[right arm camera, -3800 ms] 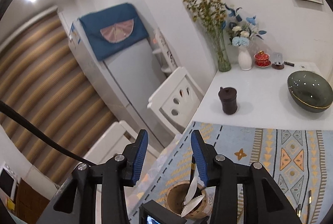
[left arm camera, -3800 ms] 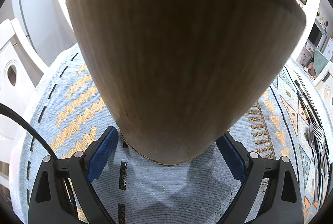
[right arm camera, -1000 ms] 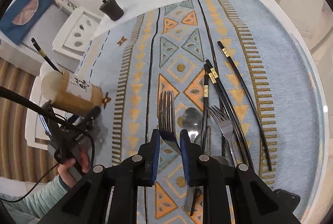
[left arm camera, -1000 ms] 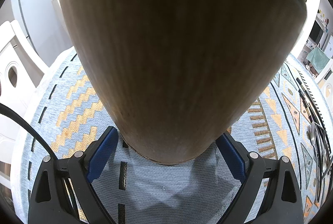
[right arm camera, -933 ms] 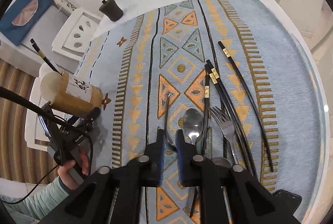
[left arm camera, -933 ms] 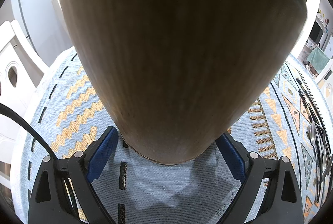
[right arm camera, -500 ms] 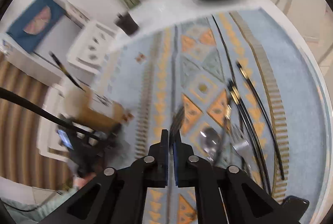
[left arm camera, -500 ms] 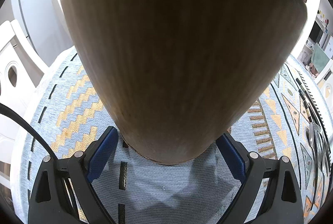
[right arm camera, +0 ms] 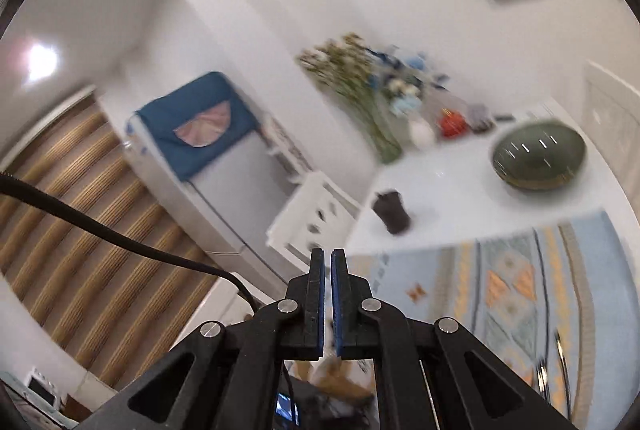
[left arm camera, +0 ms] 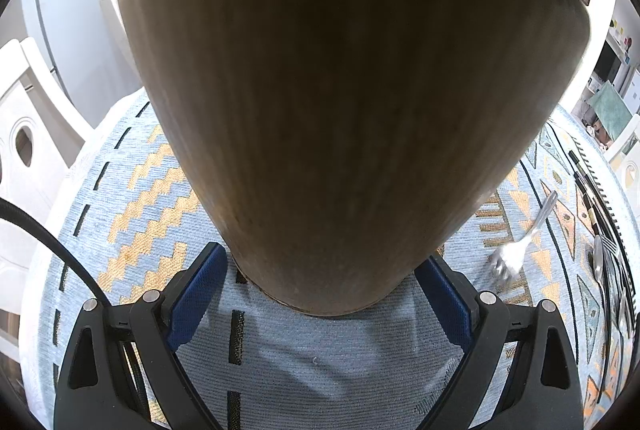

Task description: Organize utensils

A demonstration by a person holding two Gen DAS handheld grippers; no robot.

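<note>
L gripper: the wooden holder stood upright btwn its fingers, blue pads pressed on either side of the holder's base, so it was clamped on the holder. The holder sat on the patterned cloth on the tabletop and filled most of the L wrist view.

R gripper: fingers closed to a thin slit, nothing seen btwn the pads. It pointed out over the far end of the tabletop, clear of the cloth.

Holder: plain brown wood w/ fine vertical grain, seen from low so it flared wide toward the top; rim and inside not visible.

Fork: silver, blurred, just right of the holder over the cloth, tines toward the camera, handle angled up and away. Whether it lay on the cloth or hung above it couldn't be told.

Only the L view showed the fork, a spoon and black chopsticks at the cloth's right edge. Only the R view, heavily blurred, showed a green bowl, a dark cup, flowers and a fridge w/ a blue cover.
</note>
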